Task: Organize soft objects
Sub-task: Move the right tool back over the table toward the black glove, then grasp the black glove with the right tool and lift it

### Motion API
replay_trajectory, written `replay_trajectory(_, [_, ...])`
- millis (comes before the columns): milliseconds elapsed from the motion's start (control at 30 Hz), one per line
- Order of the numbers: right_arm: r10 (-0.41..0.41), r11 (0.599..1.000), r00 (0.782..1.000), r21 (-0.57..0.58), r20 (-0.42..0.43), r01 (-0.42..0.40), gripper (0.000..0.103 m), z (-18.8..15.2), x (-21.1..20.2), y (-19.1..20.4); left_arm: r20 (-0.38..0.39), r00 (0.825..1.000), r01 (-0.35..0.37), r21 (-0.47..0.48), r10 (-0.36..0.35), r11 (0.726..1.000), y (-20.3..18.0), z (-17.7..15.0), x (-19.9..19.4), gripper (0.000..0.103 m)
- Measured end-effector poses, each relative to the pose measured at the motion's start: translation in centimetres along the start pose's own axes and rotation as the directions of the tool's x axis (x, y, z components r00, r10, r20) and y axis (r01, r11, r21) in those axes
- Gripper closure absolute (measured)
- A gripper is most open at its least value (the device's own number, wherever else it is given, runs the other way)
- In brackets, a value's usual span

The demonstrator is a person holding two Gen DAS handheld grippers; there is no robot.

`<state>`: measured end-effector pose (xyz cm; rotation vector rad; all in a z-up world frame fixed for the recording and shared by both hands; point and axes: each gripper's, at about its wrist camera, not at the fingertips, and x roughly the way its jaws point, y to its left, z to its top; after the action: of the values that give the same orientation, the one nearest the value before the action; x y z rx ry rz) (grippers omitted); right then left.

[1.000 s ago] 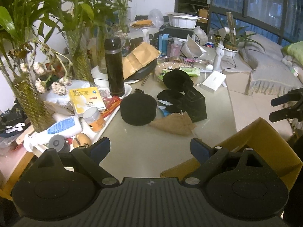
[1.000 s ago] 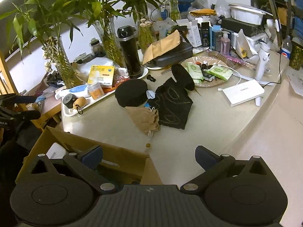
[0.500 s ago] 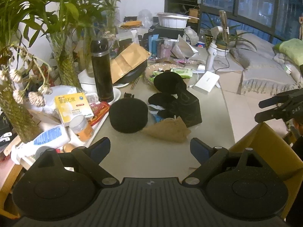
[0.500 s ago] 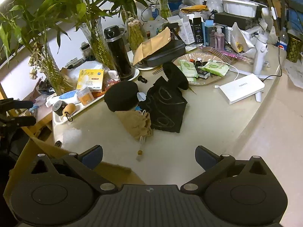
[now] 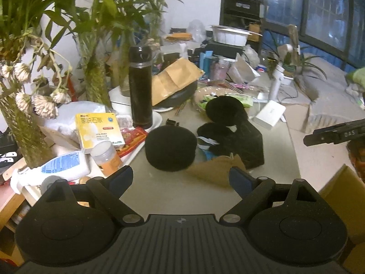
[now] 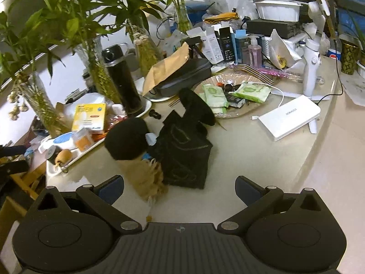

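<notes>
Since a second ago we have carried both grippers forward over the counter: the soft pile now looms larger in both views, and the cardboard box that filled the near edge has slid to the right margin of the left view and out of the right view altogether. We read this as an approach to the first pick, with nothing gathered yet.

Going left to right, our left gripper hangs above the counter with its fingers spread wide and nothing between them. On the far left sits the white tray, holding a small orange jar, a yellow medicine box and a white bottle. Next comes the soft pile: a round black plush piece, the tan drawstring pouch lying in front of it and touching it, then the black fabric bag beside them. Behind, a shallow glass dish carries green wipe packets. Our right gripper is also spread wide and empty, the pouch lying just ahead between its fingers.

What the box holds we cannot tell from here.
</notes>
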<state>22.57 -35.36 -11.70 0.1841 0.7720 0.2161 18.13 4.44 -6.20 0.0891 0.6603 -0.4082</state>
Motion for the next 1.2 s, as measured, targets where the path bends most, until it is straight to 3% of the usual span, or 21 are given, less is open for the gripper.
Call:
replay_trajectory(100, [0.005, 1.000, 1.000, -0.011, 0.001, -0.005, 0.000, 0.5, 1.7, -0.6, 0.016, 1.000, -0.026, -0.029, 0.027, 0.999, 0.4, -0.1, -0.1, 0.010])
replay_trajectory(267, [0.043, 0.999, 0.999, 0.004, -0.018, -0.043, 0.001, 0.8, 4.7, -1.7, 0.015, 1.000, -0.010, -0.082, 0.012, 0.997, 1.2, -0.2, -0.1, 0.010])
replay_trajectory(500, [0.078, 0.996, 0.995, -0.042, -0.069, -0.081, 0.005, 1.0, 9.0, -2.0, 0.010, 1.000, -0.014, -0.059, 0.014, 0.998, 0.7, -0.3, 0.2, 0.010])
replay_trajectory(967, [0.129, 0.980, 0.985, 0.168, -0.118, -0.108, 0.016, 1.4, 16.4, -5.5, -0.004, 1.000, -0.019, -0.021, 0.019, 1.000, 0.0, -0.4, 0.8, 0.010])
replay_trajectory(1067, [0.153, 0.967, 0.981, 0.224, -0.123, -0.123, 0.027, 1.2, 17.5, -6.0, -0.010, 1.000, -0.027, -0.029, 0.027, 0.999, 0.2, -0.4, 0.9, 0.010])
replay_trajectory(1100, [0.159, 0.963, 0.979, 0.237, -0.127, -0.125, 0.040, 1.1, 17.8, -6.1, -0.009, 1.000, -0.028, -0.032, 0.028, 0.999, 0.2, -0.4, 0.8, 0.010])
replay_trajectory(1200, [0.169, 0.961, 0.976, 0.241, -0.141, -0.132, 0.058, 0.9, 18.3, -5.8, -0.009, 0.999, -0.032, -0.041, 0.032, 0.999, 0.3, -0.5, 0.8, 0.010])
